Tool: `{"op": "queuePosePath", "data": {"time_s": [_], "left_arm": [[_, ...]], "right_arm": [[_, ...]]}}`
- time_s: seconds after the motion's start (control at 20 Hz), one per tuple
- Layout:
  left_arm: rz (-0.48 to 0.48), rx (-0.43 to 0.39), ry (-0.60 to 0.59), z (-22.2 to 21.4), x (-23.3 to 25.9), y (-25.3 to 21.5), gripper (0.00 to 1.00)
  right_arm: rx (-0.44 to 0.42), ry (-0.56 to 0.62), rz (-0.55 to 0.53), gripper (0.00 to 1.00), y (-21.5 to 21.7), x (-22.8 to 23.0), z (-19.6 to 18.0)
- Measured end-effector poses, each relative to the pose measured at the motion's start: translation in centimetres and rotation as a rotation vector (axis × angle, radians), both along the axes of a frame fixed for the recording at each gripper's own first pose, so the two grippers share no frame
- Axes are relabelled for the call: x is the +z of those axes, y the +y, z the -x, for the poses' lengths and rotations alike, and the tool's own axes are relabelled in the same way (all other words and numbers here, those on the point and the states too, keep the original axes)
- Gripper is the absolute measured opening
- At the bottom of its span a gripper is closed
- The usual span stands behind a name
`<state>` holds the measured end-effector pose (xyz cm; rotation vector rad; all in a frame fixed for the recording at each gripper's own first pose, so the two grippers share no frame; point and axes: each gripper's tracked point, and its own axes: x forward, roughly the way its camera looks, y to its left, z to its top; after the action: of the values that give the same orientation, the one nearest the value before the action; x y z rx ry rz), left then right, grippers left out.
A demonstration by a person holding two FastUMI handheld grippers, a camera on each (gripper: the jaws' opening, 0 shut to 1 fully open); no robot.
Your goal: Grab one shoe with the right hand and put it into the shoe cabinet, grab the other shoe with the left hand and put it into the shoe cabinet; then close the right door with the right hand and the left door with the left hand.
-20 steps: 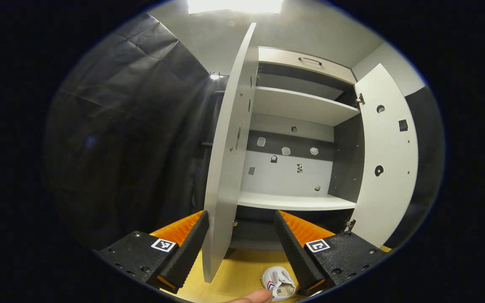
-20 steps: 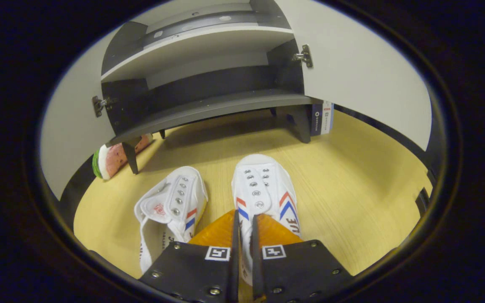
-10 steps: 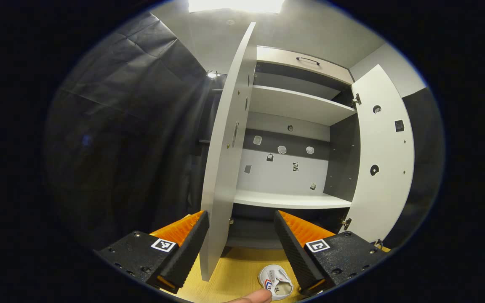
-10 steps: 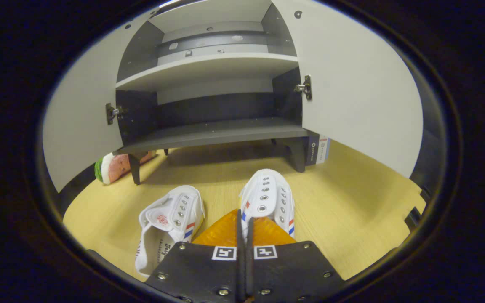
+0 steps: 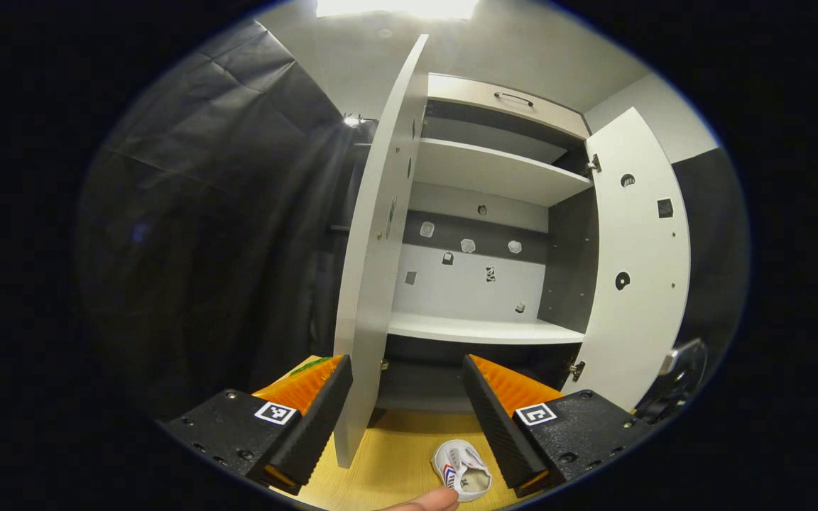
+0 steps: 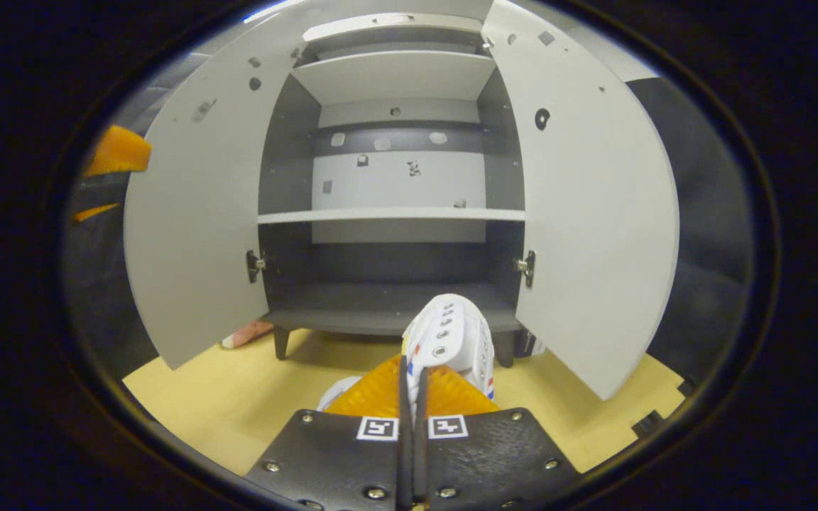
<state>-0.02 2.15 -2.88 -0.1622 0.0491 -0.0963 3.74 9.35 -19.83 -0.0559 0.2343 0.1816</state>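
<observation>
Shoe cabinet (image 6: 395,184): pale grey, both doors swung wide, standing on short legs on the yellow wood floor (image 6: 224,397). All places below are given from it.

Right gripper (image 6: 412,397): in front of the cabinet's lower compartment. Its orange-backed fingers (image 6: 451,390) are pressed nearly together on the rim of a white shoe (image 6: 448,341), which is held off the floor with its toe pointing at the dark bottom shelf (image 6: 380,316). The shoe has metal eyelets and red and blue stripes on its side; no lettering on it can be read.

Second shoe (image 5: 462,472): on the floor in front of the cabinet, below and between the left gripper's fingers, open top facing up. Red and blue marks show on its side, too small to read. A fingertip (image 5: 427,502) sits at the frame's bottom edge just beside it. In the right gripper view a white sliver of it (image 6: 338,390) shows beside the orange fingers.

Left gripper (image 5: 405,419): out in front of the left door (image 5: 373,248), jaws spread wide and holding nothing; the door's edge stands between its fingers in this view.

Left gripper view also takes in the top drawer with a handle (image 5: 515,99), the white middle shelf (image 5: 480,328) and the right door (image 5: 636,262).

Small stickers dot the back panel and door insides; none are legible.
</observation>
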Motion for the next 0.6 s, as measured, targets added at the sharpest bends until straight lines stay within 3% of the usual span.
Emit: {"op": "queuePosePath", "data": {"time_s": [0.3, 0.6], "left_arm": [[-0.026, -0.021, 0.0, 0.4, -0.4, -0.4, 0.93], [-0.031, -0.044, 0.015, 0.2, -1.4, -1.9, 0.96]], "right_arm": [[0.065, -0.151, 0.064, 0.01, 0.9, 10.7, -0.3], [0.102, -0.212, 0.041, 0.01, 1.2, 19.3, -1.8]]}}
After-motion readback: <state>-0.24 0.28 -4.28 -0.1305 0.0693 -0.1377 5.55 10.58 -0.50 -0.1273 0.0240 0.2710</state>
